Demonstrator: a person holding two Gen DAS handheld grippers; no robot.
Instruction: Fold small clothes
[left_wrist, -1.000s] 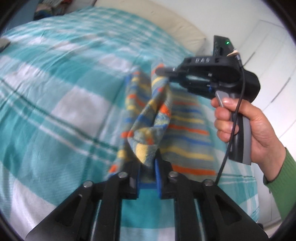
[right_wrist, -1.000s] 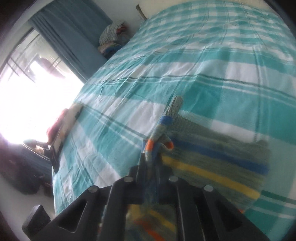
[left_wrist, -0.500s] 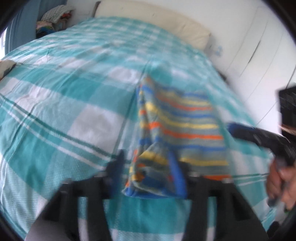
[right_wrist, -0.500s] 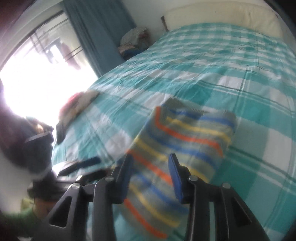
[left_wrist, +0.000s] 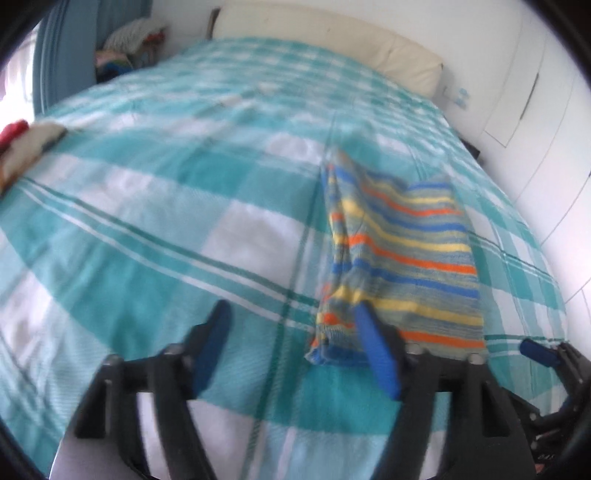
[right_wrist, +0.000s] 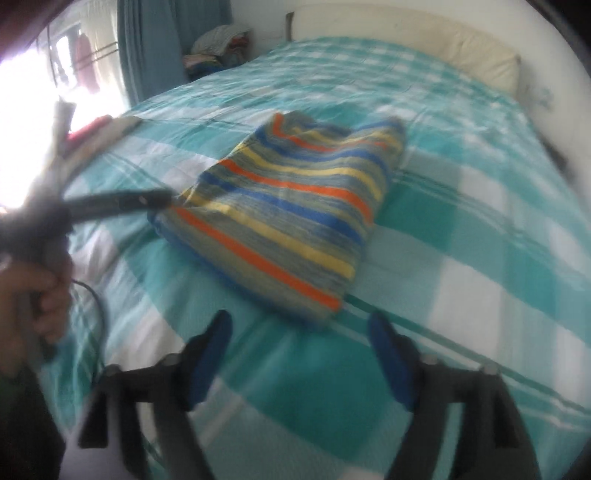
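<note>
Striped knit garment (right_wrist: 295, 218) lies folded on the bed (right_wrist: 461, 236) with its teal checked cover. Left gripper (left_wrist: 295, 350) fingers spread wide, holding nothing, just at the garment's near corner. Right gripper (right_wrist: 301, 354) fingers also apart, empty, just short of the garment's near edge.

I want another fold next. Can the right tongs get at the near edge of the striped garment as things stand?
Probably yes: the right tongs are open, the striped garment lies flat just ahead, and only bare bedspread lies between.
</note>
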